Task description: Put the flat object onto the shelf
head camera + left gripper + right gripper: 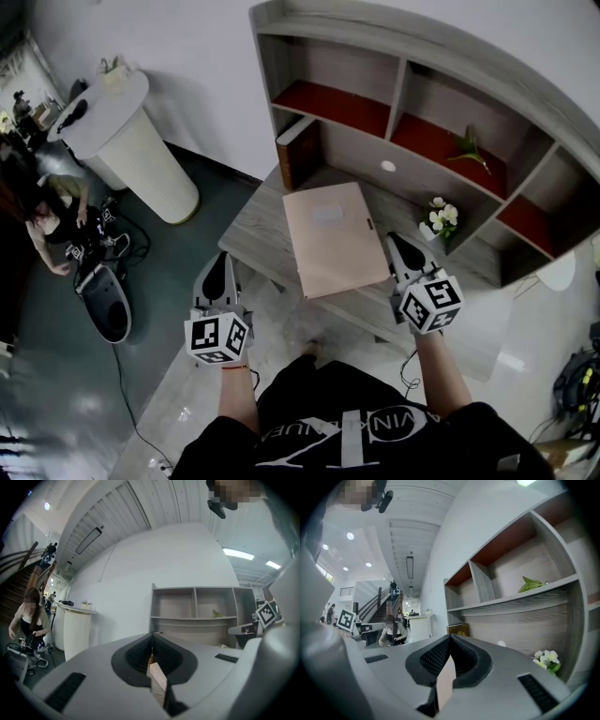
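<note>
- The pale pink folder (333, 239) lies flat on the desk top (255, 223) below the shelf (401, 89); its near end reaches the desk's front edge and may overhang it a little; it rests on none of the shelf's red-floored boards, so the placing is left to do.
- The left gripper (220, 264) hangs by the desk's front left corner, apart from the folder, its jaws pressed together on nothing.
- The right gripper (395, 242) sits just beside the folder's right edge, jaws likewise closed; the pale strip between them looks like the gripper's own inner face rather than the folder, though the view is tight.
- Judged from this, neither tool has the folder; taking hold of it and raising it to a compartment are what is left.
- A brown book (296, 155) stands at the desk's left end; white flowers (439, 217) sit near the folder's right side, crowding the right gripper; a green sprig (469, 148) lies in the middle compartment; the dividers look narrow for the folder's width.
- A white pedestal table (127, 131) and a crouching person (47, 211) are well off to the left.
</note>
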`<state>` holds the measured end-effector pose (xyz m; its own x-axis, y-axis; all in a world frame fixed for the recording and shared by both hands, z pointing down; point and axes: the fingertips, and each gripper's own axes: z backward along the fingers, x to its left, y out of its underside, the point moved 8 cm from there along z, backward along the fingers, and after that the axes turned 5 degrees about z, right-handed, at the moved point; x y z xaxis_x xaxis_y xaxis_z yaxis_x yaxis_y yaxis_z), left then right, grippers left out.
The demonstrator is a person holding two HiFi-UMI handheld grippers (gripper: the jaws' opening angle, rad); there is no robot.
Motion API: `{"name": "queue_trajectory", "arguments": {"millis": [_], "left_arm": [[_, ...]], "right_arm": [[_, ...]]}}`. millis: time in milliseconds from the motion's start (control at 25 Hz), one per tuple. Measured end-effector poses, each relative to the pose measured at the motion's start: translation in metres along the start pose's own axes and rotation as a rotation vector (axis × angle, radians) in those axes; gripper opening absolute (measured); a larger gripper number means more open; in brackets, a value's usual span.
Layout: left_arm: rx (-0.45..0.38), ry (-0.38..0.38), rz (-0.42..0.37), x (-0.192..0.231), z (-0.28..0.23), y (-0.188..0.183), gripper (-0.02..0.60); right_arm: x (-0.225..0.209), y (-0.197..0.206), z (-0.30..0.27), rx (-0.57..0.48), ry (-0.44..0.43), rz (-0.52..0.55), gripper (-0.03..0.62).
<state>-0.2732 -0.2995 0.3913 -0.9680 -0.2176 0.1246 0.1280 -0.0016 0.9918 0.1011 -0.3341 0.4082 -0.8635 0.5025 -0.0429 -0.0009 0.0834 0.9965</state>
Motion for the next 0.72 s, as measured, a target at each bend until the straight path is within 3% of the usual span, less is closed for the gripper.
{"name": "queue_trajectory", "arguments": {"millis": [720], "left_arm": [[0.031,0.007,0.018,0.001,-0.013,0.008,0.005]], "right_arm": [[-0.008,0.012,-0.007,0.038,0.0,-0.014,0.009]]}}
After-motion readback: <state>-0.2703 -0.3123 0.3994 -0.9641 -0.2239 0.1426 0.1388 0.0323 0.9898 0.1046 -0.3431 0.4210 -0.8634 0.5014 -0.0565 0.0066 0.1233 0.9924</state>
